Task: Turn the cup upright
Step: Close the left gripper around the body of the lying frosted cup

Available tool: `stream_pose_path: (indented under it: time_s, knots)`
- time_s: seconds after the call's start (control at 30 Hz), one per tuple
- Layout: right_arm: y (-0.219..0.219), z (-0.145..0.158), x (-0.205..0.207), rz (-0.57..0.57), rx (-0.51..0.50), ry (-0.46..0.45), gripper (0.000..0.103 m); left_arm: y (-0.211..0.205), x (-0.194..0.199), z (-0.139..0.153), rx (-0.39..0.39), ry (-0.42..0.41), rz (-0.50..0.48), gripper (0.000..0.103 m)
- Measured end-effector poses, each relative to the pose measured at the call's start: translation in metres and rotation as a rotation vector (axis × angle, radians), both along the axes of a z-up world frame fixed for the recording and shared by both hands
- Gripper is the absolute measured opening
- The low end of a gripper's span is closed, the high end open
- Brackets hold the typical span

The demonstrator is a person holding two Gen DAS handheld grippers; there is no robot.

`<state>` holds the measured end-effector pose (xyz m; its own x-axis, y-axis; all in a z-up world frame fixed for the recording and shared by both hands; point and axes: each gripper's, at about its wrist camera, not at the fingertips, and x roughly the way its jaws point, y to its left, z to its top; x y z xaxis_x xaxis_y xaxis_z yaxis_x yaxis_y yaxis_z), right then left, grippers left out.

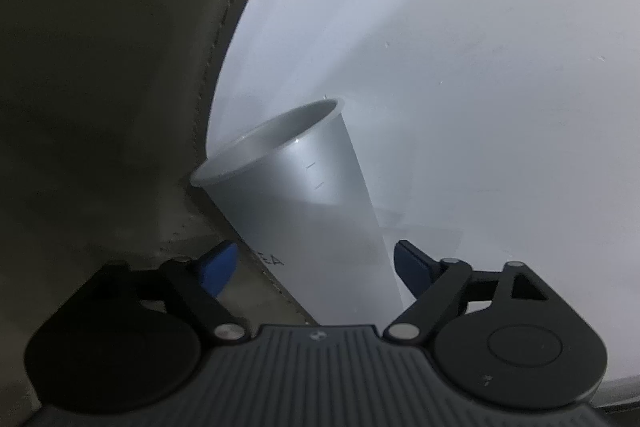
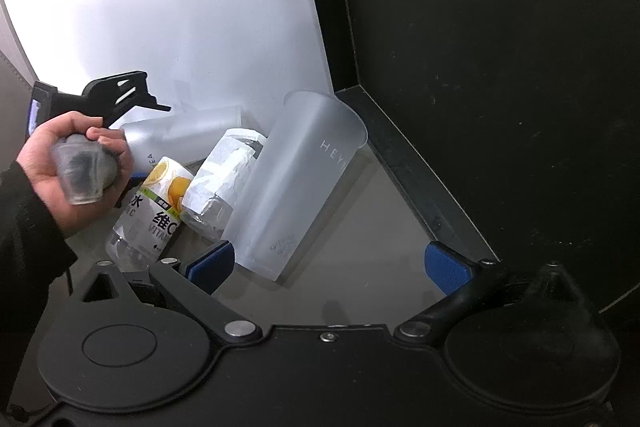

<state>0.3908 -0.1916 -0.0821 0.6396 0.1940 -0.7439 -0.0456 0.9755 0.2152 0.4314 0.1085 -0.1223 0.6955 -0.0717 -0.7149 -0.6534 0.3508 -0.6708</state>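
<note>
From my right gripper [image 2: 328, 267], whose blue fingers stand wide apart, the grey surface [image 2: 360, 227] ahead is free on the right up to the dark panel [image 2: 500, 67] and its metal edge [image 2: 400, 163], while the left is crowded by a frosted cup lying on its side [image 2: 296, 183], a crumpled clear bottle [image 2: 224, 183] and a lemon-label vitamin bottle [image 2: 156, 211], all touching. My left hand [image 2: 76, 167] and its gripper block the far left. On the left wrist view, the frosted cup [image 1: 304, 195] fills the gap between the left gripper [image 1: 316, 267] fingers, with white wall [image 1: 480, 67] open to the right and a stitched grey surface [image 1: 100, 67] close on the left.
</note>
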Motion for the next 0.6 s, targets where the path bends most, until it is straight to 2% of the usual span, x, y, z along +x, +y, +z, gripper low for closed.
stream_pose_path:
  time_s: [0.03,0.13,0.43,0.6]
  knots:
    - [0.000,0.000,0.000,0.001,0.000,0.001,0.102,0.000,0.001,-0.001,0.001,-0.002,0.002,0.079]
    - [0.000,-0.001,-0.001,0.004,-0.003,0.003,0.102,-0.002,0.006,-0.003,0.019,-0.003,-0.004,0.080]
    - [-0.002,-0.004,-0.003,0.007,-0.010,0.014,0.102,-0.004,0.008,-0.009,-0.011,-0.010,0.022,0.082]
    - [-0.002,-0.006,-0.003,0.002,-0.007,0.022,0.102,-0.002,0.006,0.004,-0.008,0.012,0.047,0.082]
